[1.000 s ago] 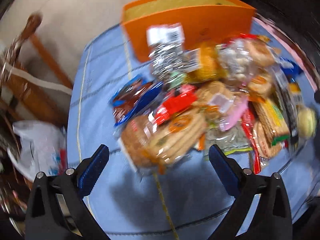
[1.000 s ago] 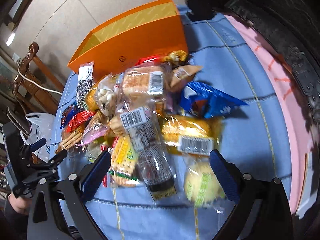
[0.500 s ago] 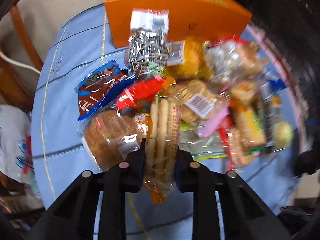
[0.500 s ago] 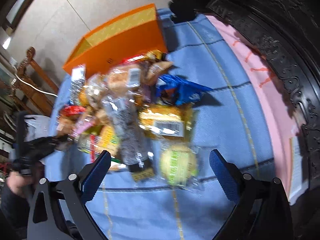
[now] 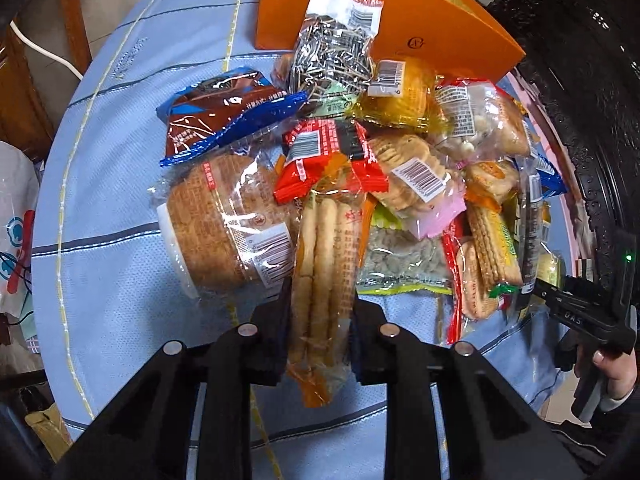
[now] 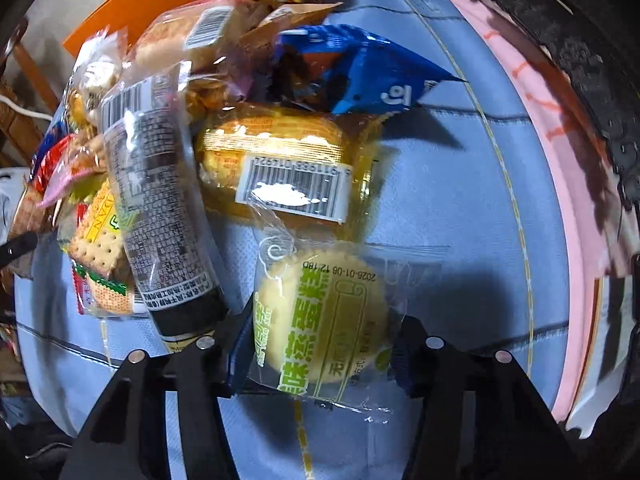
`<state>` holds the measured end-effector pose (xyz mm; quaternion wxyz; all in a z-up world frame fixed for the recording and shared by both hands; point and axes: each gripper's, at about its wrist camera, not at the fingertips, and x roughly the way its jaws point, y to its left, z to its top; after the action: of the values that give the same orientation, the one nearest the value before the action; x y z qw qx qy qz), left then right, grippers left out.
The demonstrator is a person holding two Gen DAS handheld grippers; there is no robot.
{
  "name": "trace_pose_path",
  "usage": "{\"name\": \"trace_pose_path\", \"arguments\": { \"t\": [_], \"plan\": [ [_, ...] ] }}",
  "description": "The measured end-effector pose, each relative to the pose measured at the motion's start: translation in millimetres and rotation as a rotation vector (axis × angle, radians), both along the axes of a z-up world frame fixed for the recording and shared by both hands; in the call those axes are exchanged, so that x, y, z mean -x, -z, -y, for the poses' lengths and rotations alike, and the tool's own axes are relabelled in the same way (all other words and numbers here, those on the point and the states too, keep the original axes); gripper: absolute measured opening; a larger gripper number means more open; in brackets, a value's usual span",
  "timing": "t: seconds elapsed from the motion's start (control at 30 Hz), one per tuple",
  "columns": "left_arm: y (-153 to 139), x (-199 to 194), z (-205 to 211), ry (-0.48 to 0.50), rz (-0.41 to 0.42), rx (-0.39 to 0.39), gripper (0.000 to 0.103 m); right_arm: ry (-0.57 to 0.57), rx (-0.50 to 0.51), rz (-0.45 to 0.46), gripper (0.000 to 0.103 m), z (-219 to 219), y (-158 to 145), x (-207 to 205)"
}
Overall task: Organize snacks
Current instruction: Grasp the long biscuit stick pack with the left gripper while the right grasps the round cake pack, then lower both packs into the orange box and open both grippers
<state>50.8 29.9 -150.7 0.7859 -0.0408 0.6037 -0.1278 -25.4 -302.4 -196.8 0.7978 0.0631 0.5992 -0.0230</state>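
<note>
The left gripper (image 5: pixel 320 312) reached low over the blue cloth (image 5: pixel 120 288), its jaws squeezed tight on the stick pack (image 5: pixel 322 264) at the near edge of the snack pile (image 5: pixel 360 152). The right gripper (image 6: pixel 320 344) pinched the round cake (image 6: pixel 322 316) on the pile's other side. The orange box (image 5: pixel 440 28) stood behind the pile. Bare cloth lay to the left.

pile: snack packets (image 5: pixel 380 168) heaped mid-table, overlapping, no gaps between
far side: orange box (image 5: pixel 400 28) touching the pile, blocks passage behind
left: bare blue tablecloth (image 5: pixel 112 200), open lane
right: open cloth up to the dark carved frame (image 6: pixel 580 60)
</note>
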Motion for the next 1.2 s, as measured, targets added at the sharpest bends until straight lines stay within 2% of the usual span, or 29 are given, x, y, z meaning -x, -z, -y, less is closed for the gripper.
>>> {"name": "trace_pose_path", "arguments": {
  "t": [0.27,0.37,0.47,0.57,0.8,0.9,1.0,1.2],
  "plan": [
    [9,-6,10,0.008,-0.025,0.007,0.025,0.053,-0.080,0.032,0.054,24,-26,15],
    [16,-5,13,0.004,-0.037,0.011,0.023,0.049,-0.097,0.056,0.054,27,-39,14],
    [11,-2,14,0.005,-0.012,0.002,0.022,0.031,-0.115,0.083,0.054,24,-54,10],
    [-12,3,13,0.005,0.023,0.050,0.022,0.001,-0.133,0.123,0.054,17,-70,2],
    [-81,-5,14,0.023,0.172,0.073,0.022,-0.087,-0.179,0.226,0.054,-10,-107,-36],
    [-105,-28,24,0.034,0.224,0.056,0.022,-0.114,-0.177,0.284,0.054,-17,-130,-68],
    [-124,-63,41,0.044,0.272,0.004,0.022,-0.121,-0.171,0.346,0.054,-23,-150,-105],
    [-146,-144,57,0.006,0.317,-0.014,0.022,-0.101,-0.188,0.434,0.054,-28,-175,-182]
  ]
}}
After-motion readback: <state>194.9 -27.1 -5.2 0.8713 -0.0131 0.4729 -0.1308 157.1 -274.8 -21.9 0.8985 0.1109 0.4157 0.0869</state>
